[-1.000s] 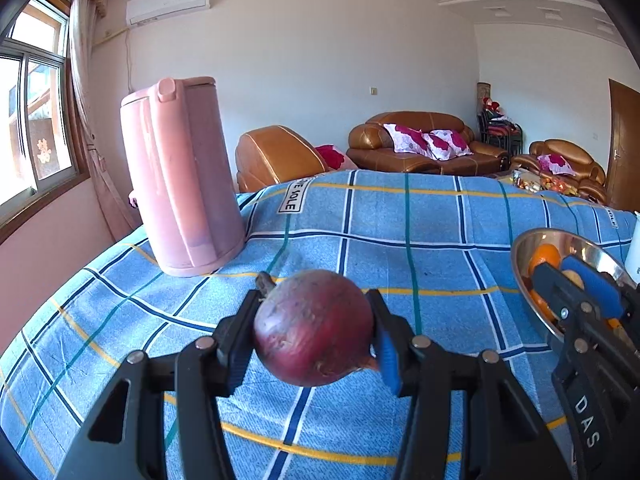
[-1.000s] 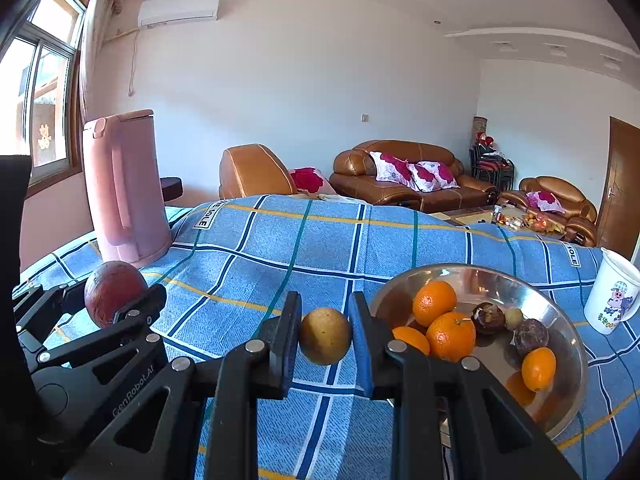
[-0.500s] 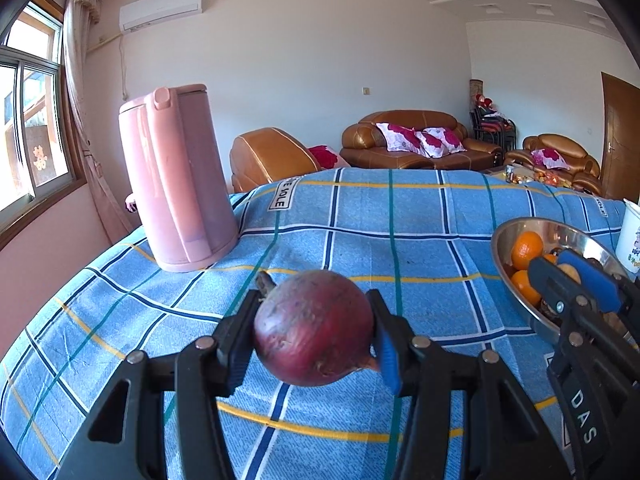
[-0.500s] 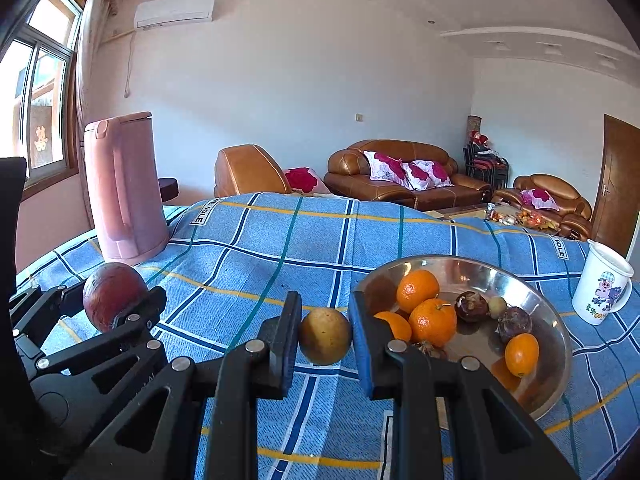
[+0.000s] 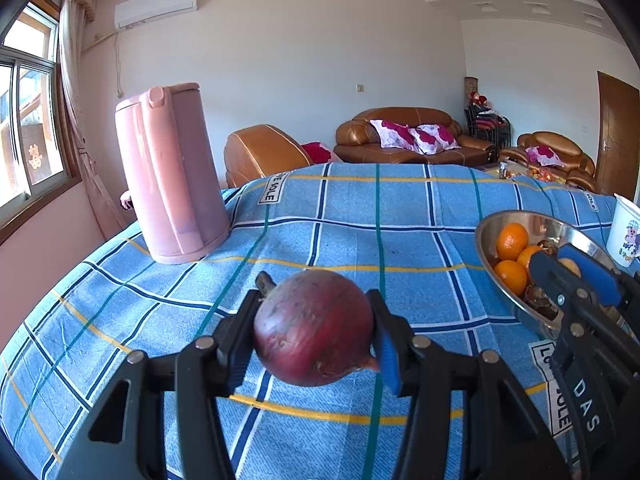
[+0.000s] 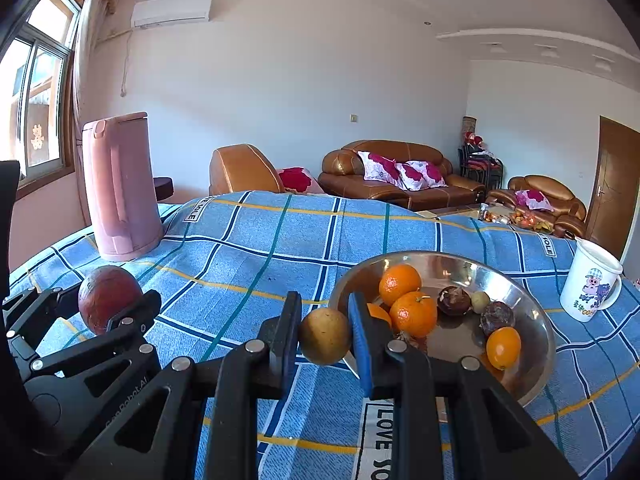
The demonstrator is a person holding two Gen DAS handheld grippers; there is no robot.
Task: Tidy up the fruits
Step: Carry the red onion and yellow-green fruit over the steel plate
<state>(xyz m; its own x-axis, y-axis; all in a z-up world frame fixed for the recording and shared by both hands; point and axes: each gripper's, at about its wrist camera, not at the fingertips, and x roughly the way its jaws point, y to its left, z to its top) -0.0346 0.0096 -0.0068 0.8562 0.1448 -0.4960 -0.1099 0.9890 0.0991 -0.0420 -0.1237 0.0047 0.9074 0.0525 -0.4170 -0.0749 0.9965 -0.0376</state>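
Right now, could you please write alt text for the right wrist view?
The right gripper holds a yellow-brown fruit beside a steel bowl of oranges on a blue plaid cloth. At left, the left gripper holds a red onion.

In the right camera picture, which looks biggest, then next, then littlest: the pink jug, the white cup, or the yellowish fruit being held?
1. Pink jug
2. White cup
3. Yellowish fruit

The cup and fruit look close, and the fruit sits nearest the camera, so that order is unsure.
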